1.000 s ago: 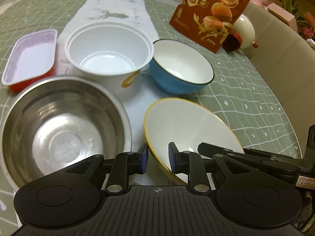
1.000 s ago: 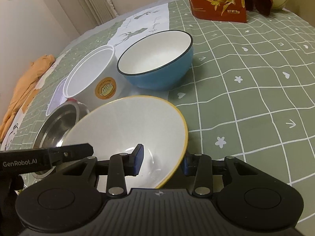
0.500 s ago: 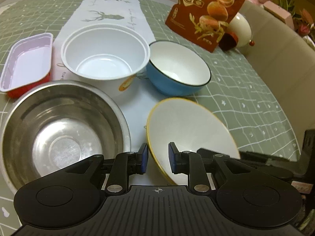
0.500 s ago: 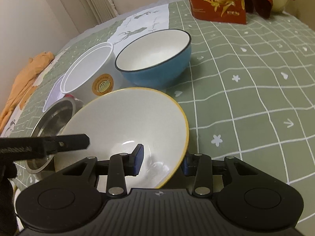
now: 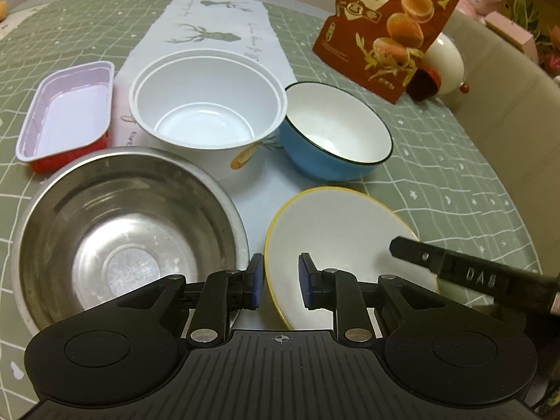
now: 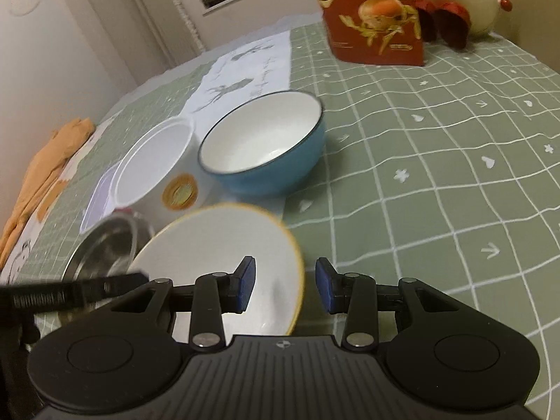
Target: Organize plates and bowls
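Note:
A white bowl with a yellow rim (image 5: 343, 231) (image 6: 217, 245) sits tilted on the pale runner between both grippers. My left gripper (image 5: 280, 280) straddles its near left rim. The jaws are closing, with the left pad against the outside of the rim and the right pad inside the bowl. My right gripper (image 6: 285, 283) straddles the opposite rim, one pad inside the bowl, the other standing off the rim with a gap showing. Each gripper's finger shows as a black bar in the other's view. A steel bowl (image 5: 122, 245), a white plastic tub (image 5: 206, 112) and a blue bowl (image 5: 336, 129) stand close behind.
A red tray with a lilac inside (image 5: 66, 112) lies at the left, beside the tub. A brown quail-egg bag (image 5: 392, 24) and a white egg-shaped ornament (image 5: 444, 66) stand at the back right. Orange cloth (image 6: 45, 168) lies at the table's far left edge. Green checked tablecloth (image 6: 437, 175) stretches right.
The yellow-rimmed bowl has shifted left between the right gripper's pads, and its rim now stands off the right pad. It keeps its place in the left gripper. Both views moved slightly.

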### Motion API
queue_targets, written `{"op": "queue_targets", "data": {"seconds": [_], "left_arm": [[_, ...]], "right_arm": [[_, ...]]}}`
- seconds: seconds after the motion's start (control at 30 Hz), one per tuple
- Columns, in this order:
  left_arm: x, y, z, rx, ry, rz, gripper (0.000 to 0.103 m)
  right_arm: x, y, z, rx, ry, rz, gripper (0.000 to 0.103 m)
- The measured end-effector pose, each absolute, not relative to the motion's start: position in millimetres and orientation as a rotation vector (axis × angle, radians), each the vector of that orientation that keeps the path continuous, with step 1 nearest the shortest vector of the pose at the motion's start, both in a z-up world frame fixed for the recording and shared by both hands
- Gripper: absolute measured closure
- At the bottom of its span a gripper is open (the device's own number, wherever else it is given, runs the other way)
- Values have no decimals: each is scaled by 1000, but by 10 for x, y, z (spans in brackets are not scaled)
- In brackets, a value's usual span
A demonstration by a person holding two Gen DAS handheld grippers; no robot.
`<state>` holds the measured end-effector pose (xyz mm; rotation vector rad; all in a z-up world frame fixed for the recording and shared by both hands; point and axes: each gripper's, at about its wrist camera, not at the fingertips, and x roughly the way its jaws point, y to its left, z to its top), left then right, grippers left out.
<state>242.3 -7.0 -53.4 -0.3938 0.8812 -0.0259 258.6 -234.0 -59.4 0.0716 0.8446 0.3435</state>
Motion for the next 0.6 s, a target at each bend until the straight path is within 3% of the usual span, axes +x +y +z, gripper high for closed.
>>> {"op": "queue_targets", "data": {"seconds": [0.6], "left_arm": [[2507, -181, -480, -331, 855, -61, 79]], "right_arm": [[2616, -2298, -611, 92, 865, 340, 64]]}}
